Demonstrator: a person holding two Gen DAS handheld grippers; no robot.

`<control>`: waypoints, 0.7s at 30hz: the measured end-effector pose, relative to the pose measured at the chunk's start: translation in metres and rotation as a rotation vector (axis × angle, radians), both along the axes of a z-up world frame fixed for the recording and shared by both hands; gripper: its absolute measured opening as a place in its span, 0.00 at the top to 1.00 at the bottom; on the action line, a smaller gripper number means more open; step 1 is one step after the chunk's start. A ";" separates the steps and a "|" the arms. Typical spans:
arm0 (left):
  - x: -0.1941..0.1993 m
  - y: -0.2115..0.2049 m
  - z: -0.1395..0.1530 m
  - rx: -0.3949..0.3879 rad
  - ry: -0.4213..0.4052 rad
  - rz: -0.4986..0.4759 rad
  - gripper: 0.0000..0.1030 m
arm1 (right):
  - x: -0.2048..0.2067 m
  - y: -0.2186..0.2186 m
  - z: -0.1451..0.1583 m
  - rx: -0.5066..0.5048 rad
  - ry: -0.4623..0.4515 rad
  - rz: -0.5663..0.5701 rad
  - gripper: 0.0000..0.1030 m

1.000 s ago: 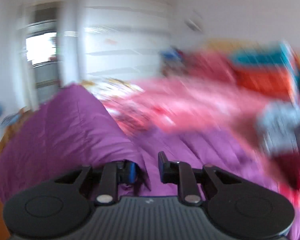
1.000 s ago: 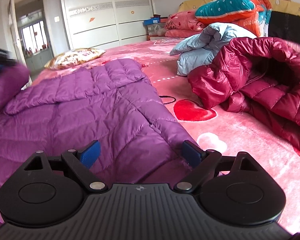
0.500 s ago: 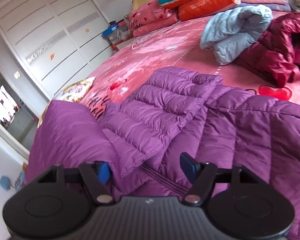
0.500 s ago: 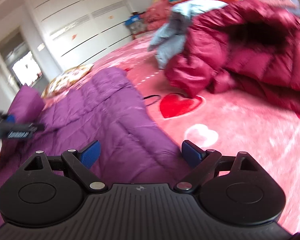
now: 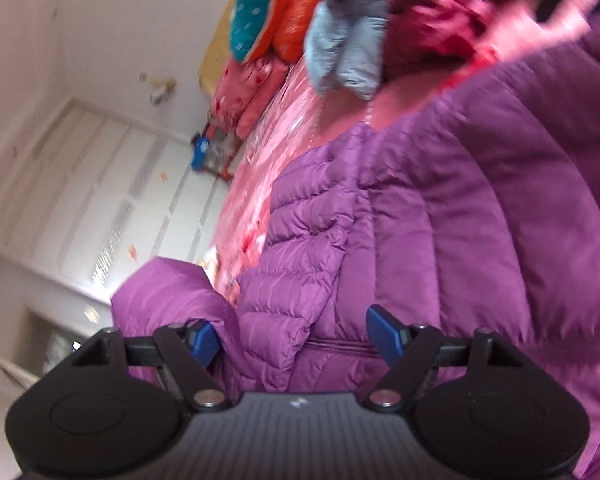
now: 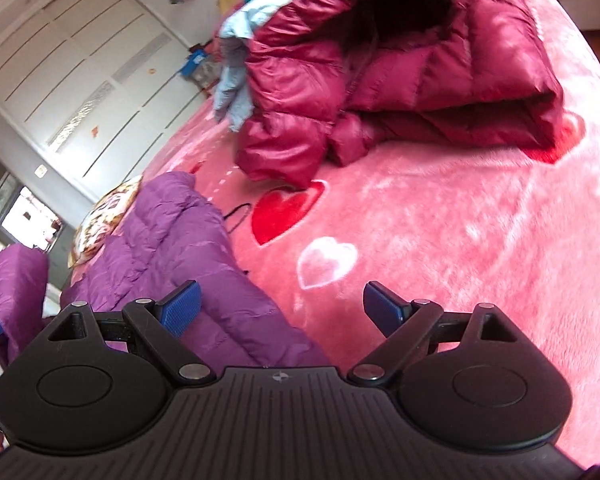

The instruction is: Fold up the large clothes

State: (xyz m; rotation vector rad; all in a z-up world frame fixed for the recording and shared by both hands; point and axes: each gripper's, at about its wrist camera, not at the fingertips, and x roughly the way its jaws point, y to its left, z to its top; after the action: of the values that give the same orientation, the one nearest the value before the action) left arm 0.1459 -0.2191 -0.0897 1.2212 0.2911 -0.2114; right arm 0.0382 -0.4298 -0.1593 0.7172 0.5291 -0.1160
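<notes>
Left wrist view: the left tool hangs with its jaws spread wide over the purple down jacket, which lies flat on the pink bed; one purple sleeve stands raised beside the left fingertip. Right wrist view: the right tool is likewise wide open and holds nothing, poised above the jacket's edge. A maroon jacket lies well apart on the bed.

Quilted purple jacket with soft sheen at centre, glossy maroon puffer coat upper right, fuzzy pink blanket, matt black plastic gripper bodies
</notes>
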 end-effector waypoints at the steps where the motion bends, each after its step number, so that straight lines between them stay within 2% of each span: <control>1: -0.004 -0.001 -0.007 0.041 -0.031 -0.017 0.25 | 0.002 0.002 0.003 -0.018 -0.006 0.013 0.00; 5: -0.014 -0.002 -0.033 0.189 -0.126 -0.088 0.23 | 0.006 0.008 0.012 -0.079 -0.029 0.060 0.00; 8: -0.017 0.003 -0.045 0.220 -0.110 -0.123 0.21 | 0.011 0.013 0.021 -0.156 -0.030 0.100 0.00; 11: -0.014 0.004 -0.047 0.176 -0.085 -0.114 0.21 | 0.013 0.022 0.042 -0.271 -0.055 0.142 0.00; 15: -0.004 0.007 -0.045 0.085 -0.047 -0.086 0.19 | 0.025 0.036 0.082 -0.289 -0.116 0.230 0.00; 18: 0.001 0.013 -0.045 0.028 -0.028 -0.082 0.17 | 0.045 0.072 0.122 -0.392 -0.184 0.359 0.00; 21: 0.006 0.018 -0.044 -0.014 -0.016 -0.087 0.11 | 0.073 0.123 0.159 -0.484 -0.239 0.529 0.00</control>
State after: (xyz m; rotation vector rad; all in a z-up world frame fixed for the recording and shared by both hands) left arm 0.1518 -0.2008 -0.1341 1.2226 0.2226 -0.2788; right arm 0.1111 -0.3065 -0.0006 0.1005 0.4229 0.3250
